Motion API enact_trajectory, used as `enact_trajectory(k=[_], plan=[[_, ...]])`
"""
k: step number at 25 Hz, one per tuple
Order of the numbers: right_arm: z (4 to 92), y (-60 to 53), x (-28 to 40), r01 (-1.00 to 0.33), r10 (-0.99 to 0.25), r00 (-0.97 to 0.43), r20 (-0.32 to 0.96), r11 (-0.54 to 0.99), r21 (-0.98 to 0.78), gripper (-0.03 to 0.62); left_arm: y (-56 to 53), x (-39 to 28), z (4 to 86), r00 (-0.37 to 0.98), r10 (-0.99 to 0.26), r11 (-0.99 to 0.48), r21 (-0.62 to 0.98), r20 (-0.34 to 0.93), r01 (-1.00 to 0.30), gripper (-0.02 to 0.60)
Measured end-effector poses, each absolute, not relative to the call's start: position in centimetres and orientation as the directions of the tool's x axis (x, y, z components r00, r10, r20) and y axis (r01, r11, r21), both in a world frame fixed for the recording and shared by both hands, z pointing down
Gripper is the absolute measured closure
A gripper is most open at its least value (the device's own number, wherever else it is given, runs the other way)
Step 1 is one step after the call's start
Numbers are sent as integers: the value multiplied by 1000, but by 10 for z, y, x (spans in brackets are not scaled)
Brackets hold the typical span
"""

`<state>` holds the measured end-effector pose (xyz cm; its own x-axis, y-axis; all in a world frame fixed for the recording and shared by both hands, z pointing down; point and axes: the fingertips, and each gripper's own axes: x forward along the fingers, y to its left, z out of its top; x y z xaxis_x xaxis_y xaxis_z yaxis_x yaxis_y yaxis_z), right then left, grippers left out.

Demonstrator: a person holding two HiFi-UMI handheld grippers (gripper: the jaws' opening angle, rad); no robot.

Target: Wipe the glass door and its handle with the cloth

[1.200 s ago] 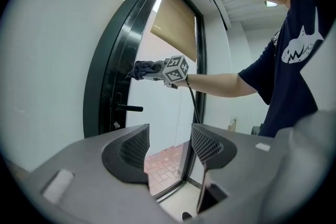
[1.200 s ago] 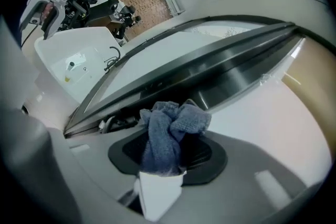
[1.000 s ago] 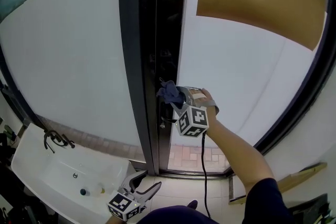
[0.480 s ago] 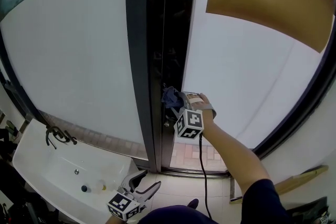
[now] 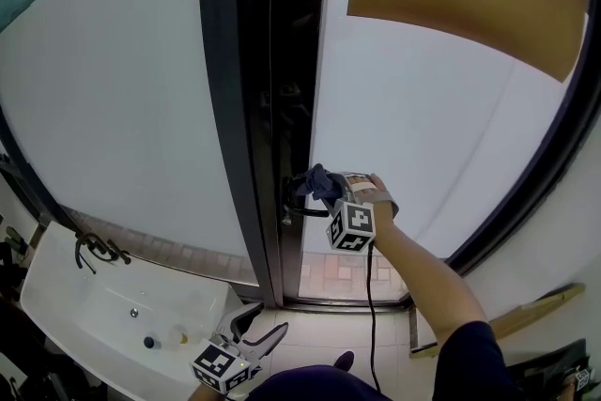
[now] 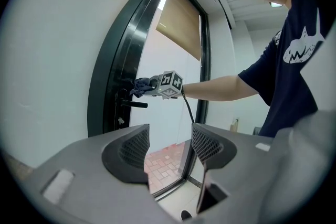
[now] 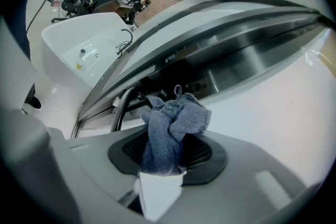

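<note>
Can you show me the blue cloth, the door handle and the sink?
cloth (image 7: 170,131), right gripper view, on its bunched middle above the jaws.
door handle (image 6: 135,105), left gripper view, on the black lever.
sink (image 5: 89,296), head view, on the bare white basin.

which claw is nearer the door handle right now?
Right. The right claw, shut on the cloth, is up at the door handle, with the cloth just above the lever. The left claw hangs open far below, near the person's body.
</note>
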<state>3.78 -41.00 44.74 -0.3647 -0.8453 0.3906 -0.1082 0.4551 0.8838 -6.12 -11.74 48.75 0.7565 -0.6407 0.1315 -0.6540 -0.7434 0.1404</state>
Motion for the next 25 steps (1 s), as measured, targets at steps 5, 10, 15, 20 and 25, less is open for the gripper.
enact_trajectory(k=[5,10,15,20,25], plan=[[452,-406,88,-120,-871,-312,379,432,894,436,-120,-55,487,769,-626,-756,140,132,-639,333],[451,-400,147,-172,-895,-242,375,421,891,436,-121,-50,488,782,-610,-770,138,131,-623,333],[449,-394,209,-204,-913,-157,376,403,892,436,-122,-49,489,787,-602,-775,138,132,-616,333],[444,-389,252,-242,-925,-85,371,380,893,436,-121,-47,489,794,-592,-782,144,134,-607,333],[442,-385,257,-266,-932,-58,358,360,894,436,-119,-50,489,795,-593,-782,142,129,-607,333]])
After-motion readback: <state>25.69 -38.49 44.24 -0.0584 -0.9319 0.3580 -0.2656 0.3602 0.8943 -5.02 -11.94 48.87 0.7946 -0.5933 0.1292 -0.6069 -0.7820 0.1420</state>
